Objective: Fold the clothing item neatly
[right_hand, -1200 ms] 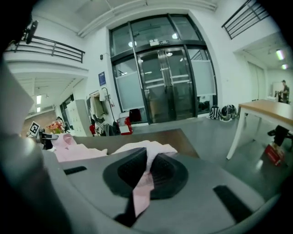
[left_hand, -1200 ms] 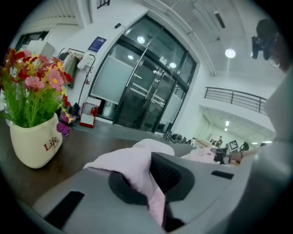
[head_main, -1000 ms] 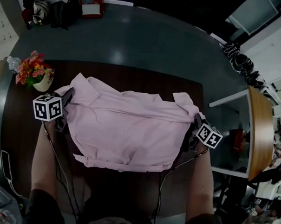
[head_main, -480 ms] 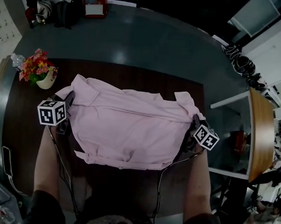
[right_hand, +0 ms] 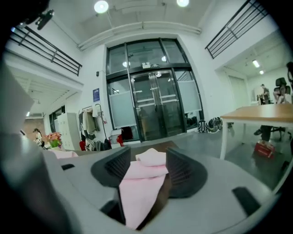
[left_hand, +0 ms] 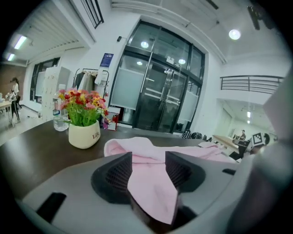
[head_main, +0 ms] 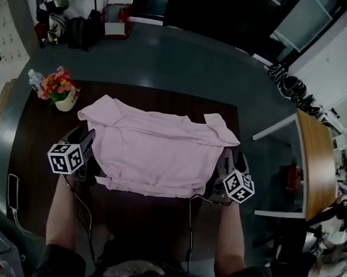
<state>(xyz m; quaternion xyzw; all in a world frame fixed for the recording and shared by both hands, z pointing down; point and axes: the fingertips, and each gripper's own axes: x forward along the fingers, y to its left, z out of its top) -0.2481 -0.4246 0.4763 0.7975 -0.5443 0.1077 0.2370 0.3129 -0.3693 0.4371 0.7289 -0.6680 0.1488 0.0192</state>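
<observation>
The pale pink cloth shirt (head_main: 161, 152) lies folded on the dark brown table (head_main: 36, 129). At its left and right edges, the left gripper (head_main: 87, 143) and the right gripper (head_main: 227, 164) have just been opening. Their jaws stand apart, with pink fabric loose between them.

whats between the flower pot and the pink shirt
Only bare dark table lies between the flower pot and the pink shirt, as the head view shows.

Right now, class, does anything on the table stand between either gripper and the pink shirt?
Nothing visible does. The left gripper and right gripper both have edges of the pink shirt between their jaws, which have just been opening. The flower pot stands apart at the far left corner of the table.
</observation>
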